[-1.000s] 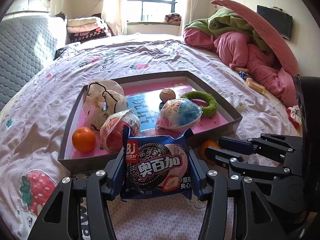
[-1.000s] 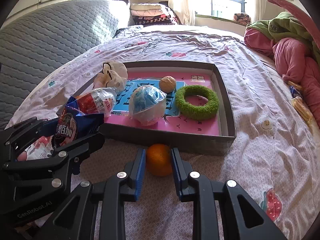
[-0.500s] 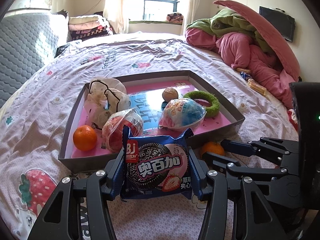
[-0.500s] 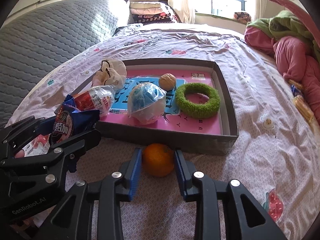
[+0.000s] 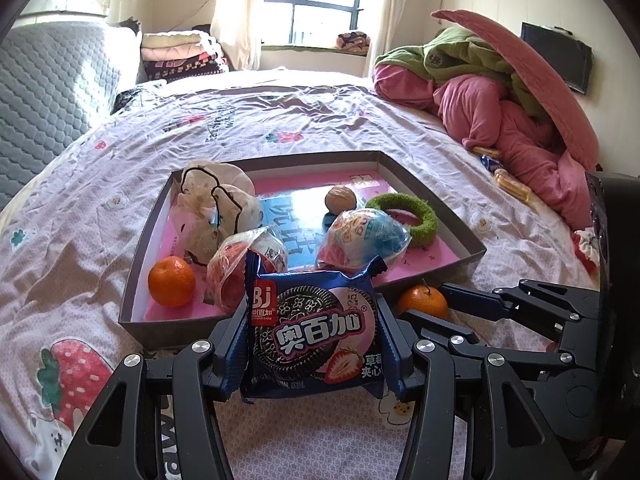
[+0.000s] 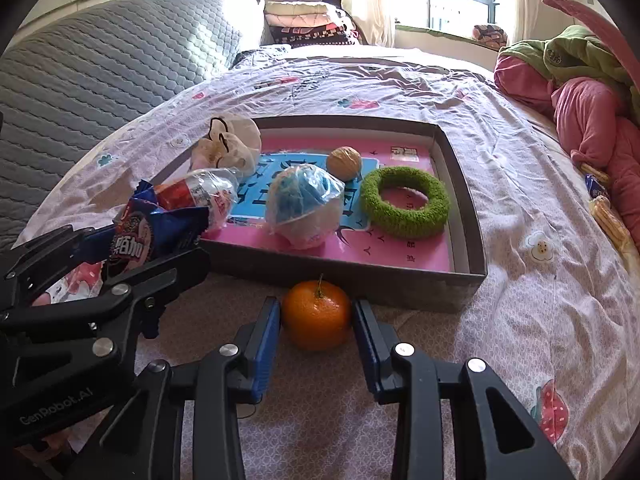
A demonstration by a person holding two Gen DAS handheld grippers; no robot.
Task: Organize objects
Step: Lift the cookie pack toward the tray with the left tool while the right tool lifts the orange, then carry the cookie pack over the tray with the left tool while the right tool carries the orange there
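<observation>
My left gripper (image 5: 312, 332) is shut on a blue cookie packet (image 5: 316, 332) and holds it just in front of the grey box tray (image 5: 476, 254). The packet also shows in the right wrist view (image 6: 148, 232). My right gripper (image 6: 316, 320) has its jaws around an orange (image 6: 317, 315) on the bedsheet in front of the tray (image 6: 460, 272); the pads stand close on both sides, with a small gap on the left. The orange also shows in the left wrist view (image 5: 422, 300).
The tray holds another orange (image 5: 172, 280), a red wrapped snack (image 5: 236, 268), a blue-white wrapped ball (image 6: 304, 204), a walnut (image 6: 344, 162), a green ring (image 6: 404, 202) and a white bag (image 6: 232, 144). Pink bedding (image 5: 520, 128) lies right.
The right gripper's jaws have widened a little around the orange, which now rests on the sheet. The left gripper keeps holding the cookie packet in about the same place.
</observation>
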